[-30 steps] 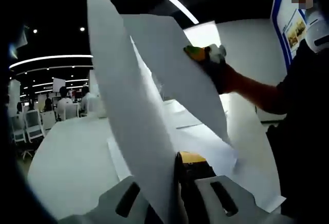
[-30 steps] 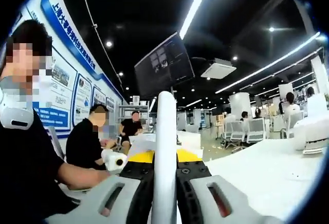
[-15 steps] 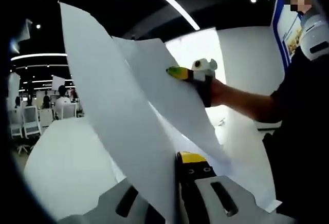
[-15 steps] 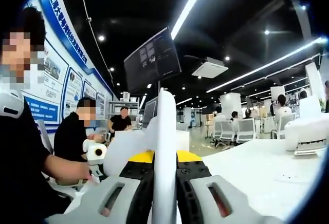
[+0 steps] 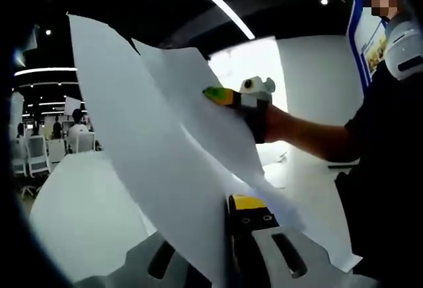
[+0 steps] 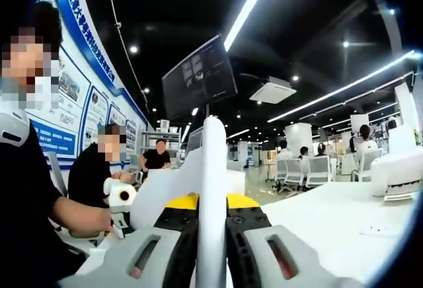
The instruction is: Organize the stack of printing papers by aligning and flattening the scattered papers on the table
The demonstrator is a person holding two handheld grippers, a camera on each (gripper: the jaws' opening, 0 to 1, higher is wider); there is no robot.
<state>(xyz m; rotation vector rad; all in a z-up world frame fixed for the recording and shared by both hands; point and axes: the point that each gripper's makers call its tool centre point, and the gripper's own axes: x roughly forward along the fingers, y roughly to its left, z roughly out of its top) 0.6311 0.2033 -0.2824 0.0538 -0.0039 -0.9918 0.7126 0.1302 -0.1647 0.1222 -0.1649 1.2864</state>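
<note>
Stack of white printing-paper sheets (image 5: 165,169) held up off the white table (image 5: 79,215), standing edge-on, left gripper (image 5: 221,265) clamped on its near edge and right gripper (image 6: 213,235) clamped on another edge, that gripper's yellow-tipped jaws also showing against the paper in the left gripper view.

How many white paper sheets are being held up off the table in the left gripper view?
2. One large white sheet rises from the left gripper; a second white sheet behind it is pinched by the right gripper. More sheets may lie hidden behind them.
</note>
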